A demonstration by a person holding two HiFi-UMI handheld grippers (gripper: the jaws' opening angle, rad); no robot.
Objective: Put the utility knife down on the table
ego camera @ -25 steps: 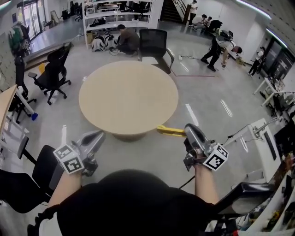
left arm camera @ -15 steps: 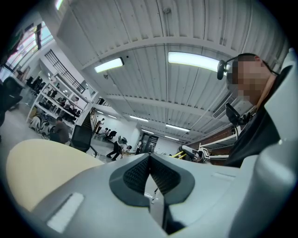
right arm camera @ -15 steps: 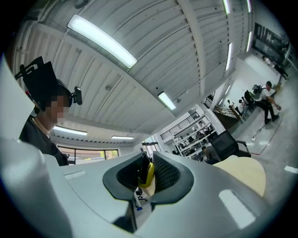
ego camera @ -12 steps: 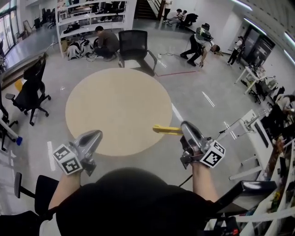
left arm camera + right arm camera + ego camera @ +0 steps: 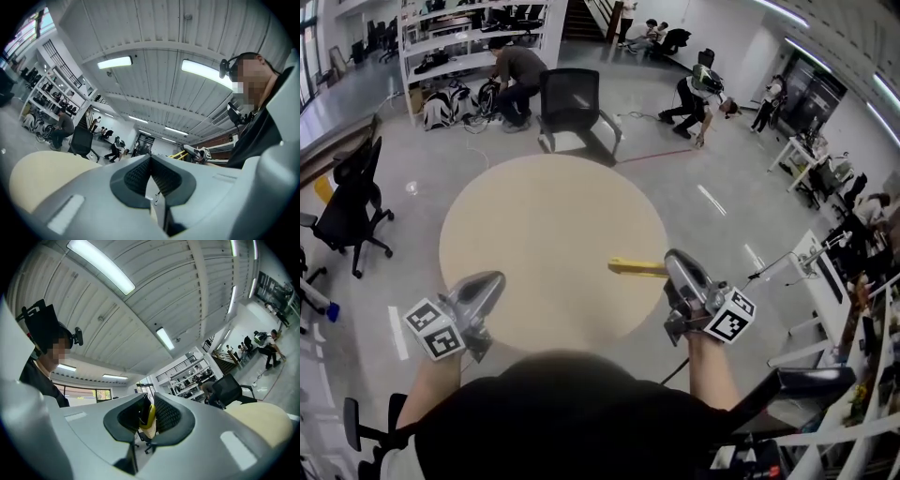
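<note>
Right tongs point(image 5: 677, 266) are pinched on the yellow, slim-bodied utility knife point(image 5: 636, 268). It sits crosswise in the jaws, and its long axis runs nearly level across my view, with the free end pointing toward my left side. The knife hangs over the near right part of the round beige tabletop point(image 5: 534, 225), and I cannot tell how high above it; the tabletop lies below and ahead of these tongs, so I judge the coming move to be mostly downward. Left tongs point(image 5: 490, 279) are pressed together on nothing at the near left rim, well apart from the knife, so the right hand is the nearer one.
</note>
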